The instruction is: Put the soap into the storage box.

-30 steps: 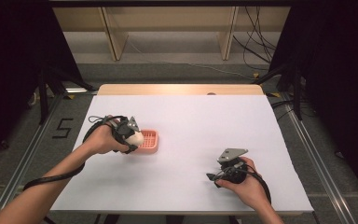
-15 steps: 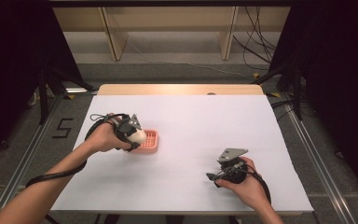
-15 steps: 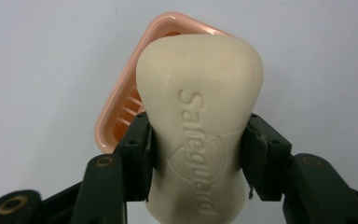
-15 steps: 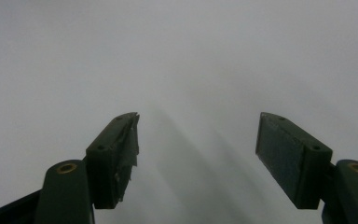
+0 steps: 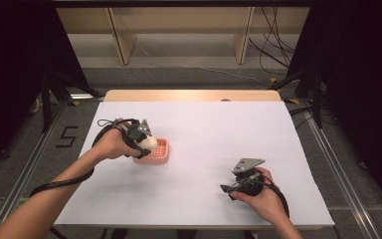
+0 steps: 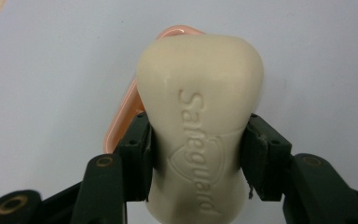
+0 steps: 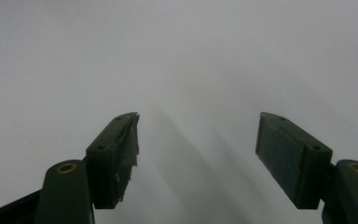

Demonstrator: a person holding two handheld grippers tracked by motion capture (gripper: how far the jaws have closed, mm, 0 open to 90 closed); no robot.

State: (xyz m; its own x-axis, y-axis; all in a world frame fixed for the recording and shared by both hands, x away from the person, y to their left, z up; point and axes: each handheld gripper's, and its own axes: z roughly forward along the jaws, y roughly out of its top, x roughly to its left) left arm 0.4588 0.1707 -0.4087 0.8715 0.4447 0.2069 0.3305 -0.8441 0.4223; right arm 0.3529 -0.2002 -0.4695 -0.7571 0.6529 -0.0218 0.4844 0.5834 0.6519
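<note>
A white table (image 5: 199, 124) filled mid-frame; a pink soap dish (image 5: 158, 155) lay left of centre.

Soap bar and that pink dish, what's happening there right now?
The left hand-held gripper is shut on the cream soap bar, holding it over the pink soap dish on the white table. The right hand-held gripper rests apart near the front edge, jaws open and holding nothing.

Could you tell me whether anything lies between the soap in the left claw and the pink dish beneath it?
Nothing visible does. The left claw is shut on the soap bar, which sits right over the pink soap dish; in the left gripper view the dish rim shows just behind it. The right claw stands open, far off on the white table.
</note>
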